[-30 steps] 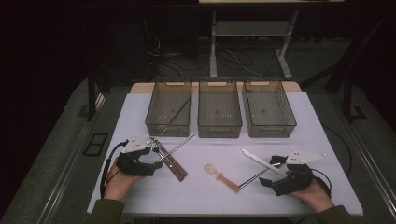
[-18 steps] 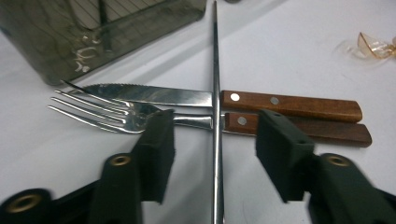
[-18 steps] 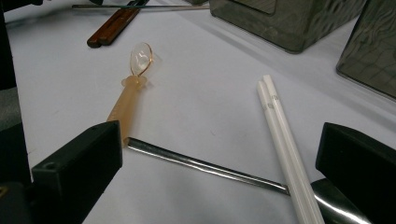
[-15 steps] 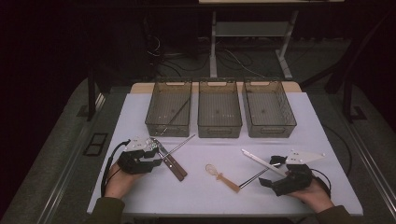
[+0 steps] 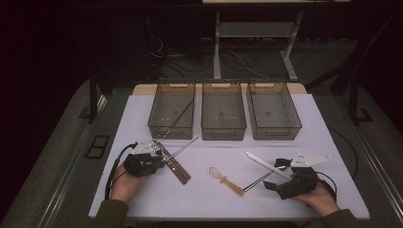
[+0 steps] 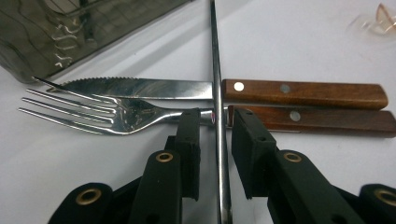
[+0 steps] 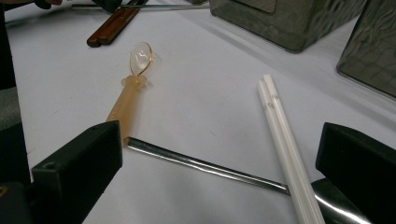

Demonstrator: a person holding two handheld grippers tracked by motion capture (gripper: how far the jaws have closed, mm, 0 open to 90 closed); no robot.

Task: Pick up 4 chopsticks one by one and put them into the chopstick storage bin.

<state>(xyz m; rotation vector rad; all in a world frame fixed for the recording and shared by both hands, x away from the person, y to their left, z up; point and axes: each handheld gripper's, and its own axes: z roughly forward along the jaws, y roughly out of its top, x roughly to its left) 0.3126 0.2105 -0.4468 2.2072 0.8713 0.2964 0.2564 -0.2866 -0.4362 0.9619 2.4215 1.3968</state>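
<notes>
In the high view, the left gripper (image 5: 159,154) rests on the white tabletop (image 5: 199,199) in front of the left bin (image 5: 172,114), over a fork (image 5: 157,145), a knife (image 5: 177,168) and a thin metal rod (image 5: 183,146). The right gripper (image 5: 273,175) sits near the front right edge beside white chopsticks (image 5: 261,161).

In the left gripper view, the jaws have just been closing and stand narrowly apart astride the metal rod (image 6: 217,93), which runs between them and crosses the fork (image 6: 93,109) at its neck; the pads do not quite press on it. The knife (image 6: 299,93) lies just beyond the fork, parallel to it.

In the right gripper view, the jaws are spread wide with nothing held. Between them lie a steel handle (image 7: 201,165), the white chopsticks (image 7: 285,140) crossing it, and an amber plastic spoon (image 7: 130,93).
</notes>
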